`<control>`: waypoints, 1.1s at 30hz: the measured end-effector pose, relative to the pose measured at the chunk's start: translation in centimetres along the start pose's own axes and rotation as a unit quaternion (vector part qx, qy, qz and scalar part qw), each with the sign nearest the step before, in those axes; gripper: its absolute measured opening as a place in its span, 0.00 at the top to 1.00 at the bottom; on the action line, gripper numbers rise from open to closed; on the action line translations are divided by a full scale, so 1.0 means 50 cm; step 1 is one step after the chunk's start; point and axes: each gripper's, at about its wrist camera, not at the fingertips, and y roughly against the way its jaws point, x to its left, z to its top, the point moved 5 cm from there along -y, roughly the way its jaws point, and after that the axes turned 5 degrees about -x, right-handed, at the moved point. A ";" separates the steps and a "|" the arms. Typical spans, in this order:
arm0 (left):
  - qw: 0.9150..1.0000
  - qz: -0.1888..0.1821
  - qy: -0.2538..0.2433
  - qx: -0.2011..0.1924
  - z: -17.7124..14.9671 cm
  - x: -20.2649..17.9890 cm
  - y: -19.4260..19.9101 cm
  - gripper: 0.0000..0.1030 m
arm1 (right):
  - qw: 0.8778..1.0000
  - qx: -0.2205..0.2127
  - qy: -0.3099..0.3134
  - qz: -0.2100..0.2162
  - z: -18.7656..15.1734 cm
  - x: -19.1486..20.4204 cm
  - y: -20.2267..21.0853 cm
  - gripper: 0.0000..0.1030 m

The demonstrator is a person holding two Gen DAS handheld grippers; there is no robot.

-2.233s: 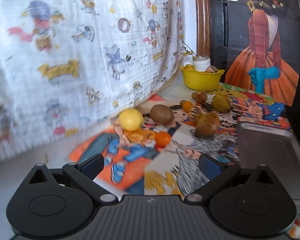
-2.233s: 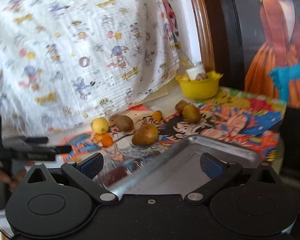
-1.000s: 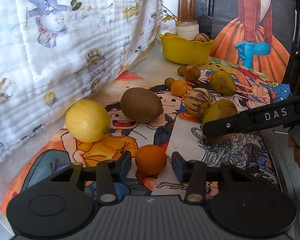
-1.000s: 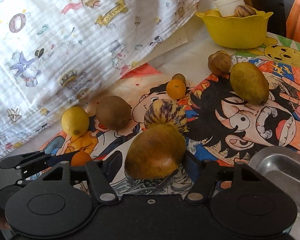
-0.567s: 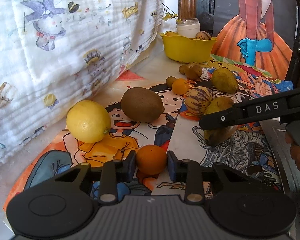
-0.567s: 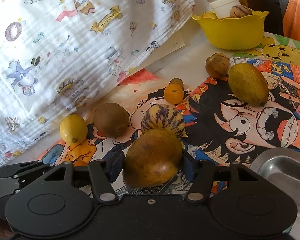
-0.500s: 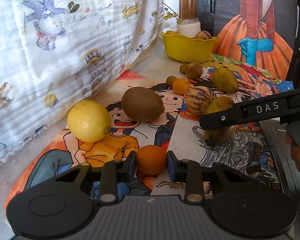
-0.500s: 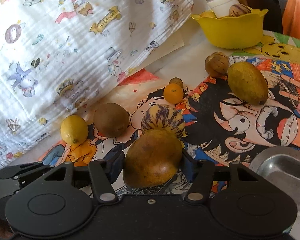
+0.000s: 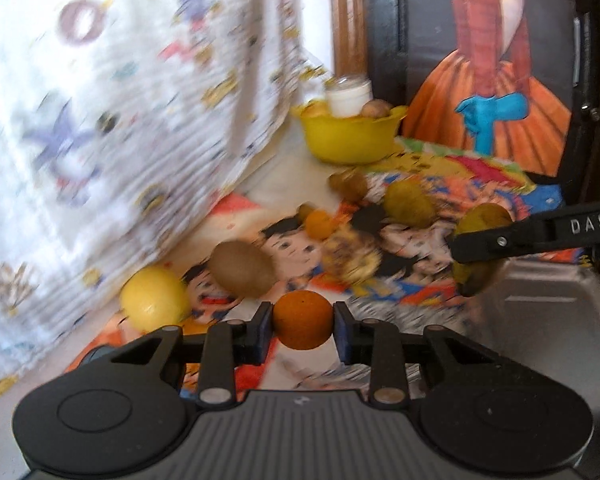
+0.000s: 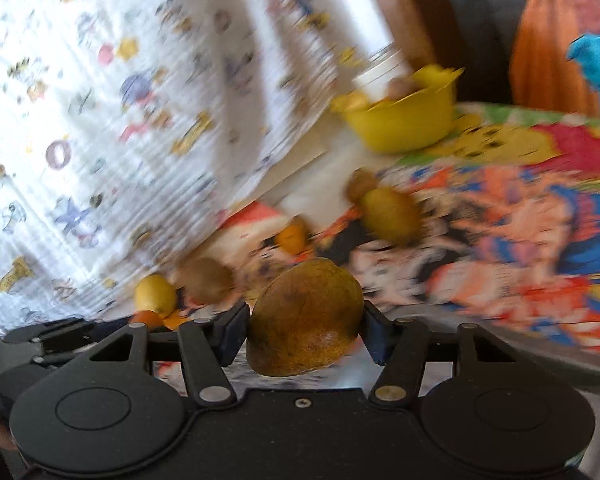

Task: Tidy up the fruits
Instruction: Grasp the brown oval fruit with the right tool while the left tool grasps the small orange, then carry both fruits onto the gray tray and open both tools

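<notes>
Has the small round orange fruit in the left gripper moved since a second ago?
Yes. The small round orange fruit, clamped in the left gripper, has come up off the cartoon-printed mat, toward the grey metal tray.

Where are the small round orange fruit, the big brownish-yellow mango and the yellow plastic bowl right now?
small round orange fruit [image 9: 303, 319], left wrist view, centre of its front face.
big brownish-yellow mango [image 10: 306, 318], right wrist view, middle of its skin.
yellow plastic bowl [image 9: 350, 140], left wrist view, front outer wall.
</notes>
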 end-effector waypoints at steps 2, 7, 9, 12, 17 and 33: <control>1.000 -0.016 0.000 -0.008 0.015 -0.033 0.002 0.67 | 1.000 -0.009 -0.002 -0.017 -0.003 -0.034 0.032 0.41; 0.998 -0.056 -0.006 -0.016 0.037 -0.118 -0.011 0.67 | 0.998 -0.025 0.013 -0.055 -0.027 -0.095 0.090 0.41; 0.998 -0.063 -0.008 -0.011 0.040 -0.149 -0.023 0.66 | 0.997 -0.030 0.026 -0.067 -0.040 -0.111 0.106 0.41; 0.998 -0.068 -0.005 0.000 0.035 -0.189 -0.046 0.66 | 0.995 -0.038 0.042 -0.080 -0.061 -0.130 0.124 0.41; 0.996 -0.085 0.000 0.014 0.023 -0.242 -0.080 0.66 | 0.993 -0.042 0.061 -0.091 -0.084 -0.155 0.146 0.41; 0.993 -0.101 -0.046 0.035 -0.024 -0.330 -0.148 0.66 | 0.993 -0.063 0.053 -0.084 -0.124 -0.193 0.180 0.41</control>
